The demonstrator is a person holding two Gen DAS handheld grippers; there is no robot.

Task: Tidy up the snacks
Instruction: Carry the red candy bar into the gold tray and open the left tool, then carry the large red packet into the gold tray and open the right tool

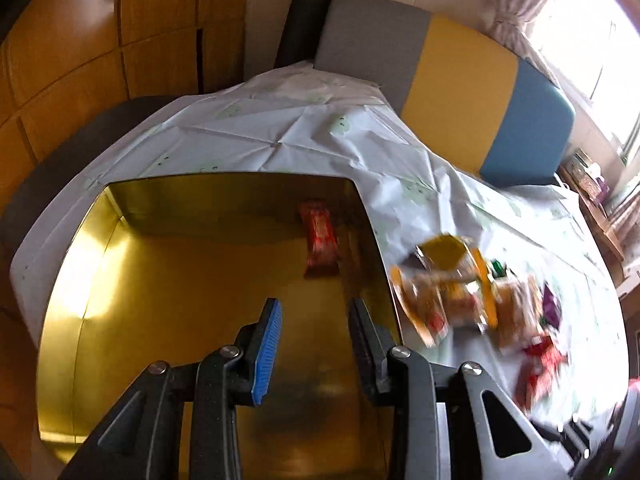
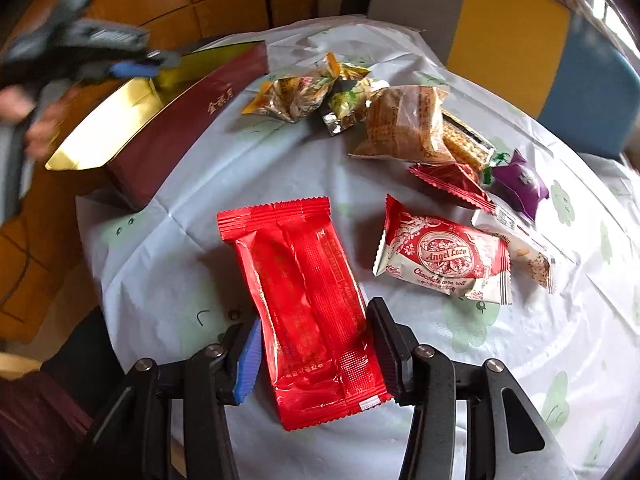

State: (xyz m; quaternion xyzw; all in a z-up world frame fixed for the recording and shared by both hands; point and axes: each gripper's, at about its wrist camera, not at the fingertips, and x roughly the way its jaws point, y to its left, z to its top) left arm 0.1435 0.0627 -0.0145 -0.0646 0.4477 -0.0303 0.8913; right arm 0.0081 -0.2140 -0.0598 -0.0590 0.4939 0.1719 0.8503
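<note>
A box with a shiny gold lining (image 1: 168, 280) stands open on the table, and one red snack packet (image 1: 320, 240) lies by its far right wall. Above the box floor my left gripper (image 1: 314, 312) is open with nothing between its fingers. In the right wrist view it shows as a blur (image 2: 132, 68) over the box, whose outer wall is maroon (image 2: 180, 128). My right gripper (image 2: 316, 316) is shut on a long red packet (image 2: 308, 300), which lies lengthwise between the pads above the tablecloth.
Loose snacks lie right of the box: an Angel Love roll (image 2: 444, 256), a purple packet (image 2: 520, 184), a clear bag of brown snacks (image 2: 404, 128) and yellow packets (image 2: 296, 96). A grey, yellow and blue cushion (image 1: 460, 92) borders the white tablecloth (image 1: 280, 132).
</note>
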